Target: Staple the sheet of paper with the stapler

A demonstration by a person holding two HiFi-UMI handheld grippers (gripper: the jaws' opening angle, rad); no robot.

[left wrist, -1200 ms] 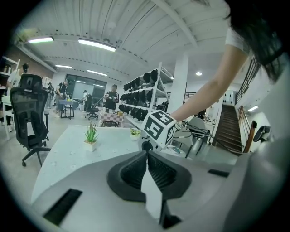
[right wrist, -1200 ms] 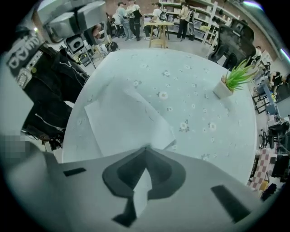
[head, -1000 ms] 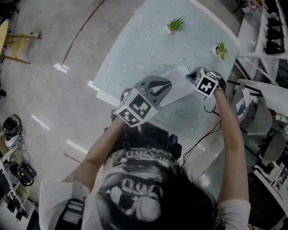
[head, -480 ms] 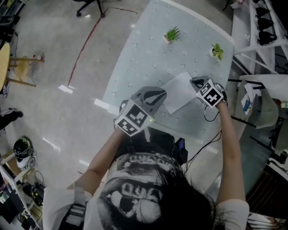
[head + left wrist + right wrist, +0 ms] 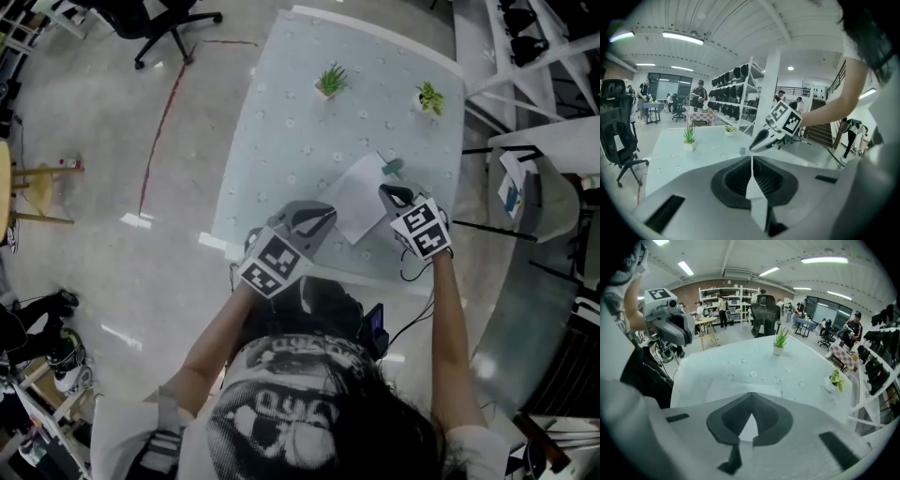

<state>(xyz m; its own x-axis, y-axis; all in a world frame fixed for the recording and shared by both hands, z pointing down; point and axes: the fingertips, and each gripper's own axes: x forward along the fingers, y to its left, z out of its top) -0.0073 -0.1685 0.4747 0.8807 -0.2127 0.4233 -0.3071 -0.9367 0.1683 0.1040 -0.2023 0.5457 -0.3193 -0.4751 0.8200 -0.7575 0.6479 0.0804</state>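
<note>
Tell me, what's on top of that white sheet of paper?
Only a small teal stapler at the far corner of the white sheet of paper; the rest that shows is bare. The grey left claw covers its near corner.

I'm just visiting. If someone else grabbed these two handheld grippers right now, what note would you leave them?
Left gripper: jaws together, apparently pinching the near edge of the sheet of paper, which lies on the table.
Right gripper: jaws have just closed with nothing between them; it hangs above the sheet's right side.
Stapler: on the table by the sheet's far right edge, held by neither gripper.
Done: cannot tell whether a staple is in.
Left: check that edge; if bare, press the stapler down on it.
</note>
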